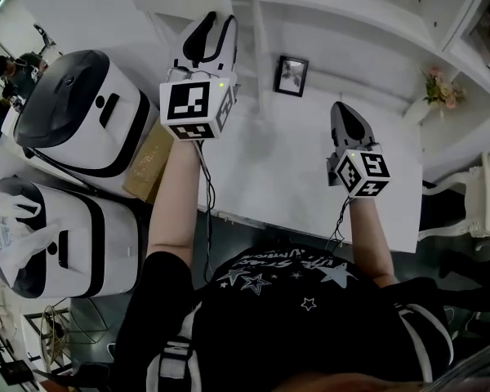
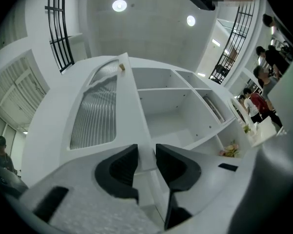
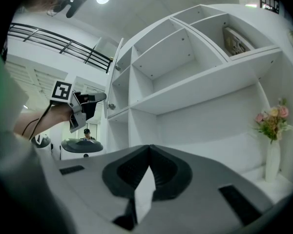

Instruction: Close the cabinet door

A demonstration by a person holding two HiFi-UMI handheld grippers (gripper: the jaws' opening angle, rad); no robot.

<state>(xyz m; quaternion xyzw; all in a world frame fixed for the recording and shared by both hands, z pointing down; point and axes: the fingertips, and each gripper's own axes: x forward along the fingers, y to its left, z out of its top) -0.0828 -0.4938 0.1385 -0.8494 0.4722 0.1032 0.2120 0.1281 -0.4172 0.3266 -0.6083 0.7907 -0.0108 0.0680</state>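
Observation:
The white cabinet door with a ribbed glass pane stands open at the left of the empty shelf compartments. My left gripper is raised to the door's lower free edge, and its two dark pads sit against either face of that edge. In the right gripper view the door shows edge-on, with the left gripper on it. In the head view the left gripper reaches up and forward. My right gripper hangs over the counter, its jaws shut and empty.
A white counter runs below the shelves. On it are a small picture frame and a vase of flowers. Two white domed machines and a brown box stand to the left. People stand in the background.

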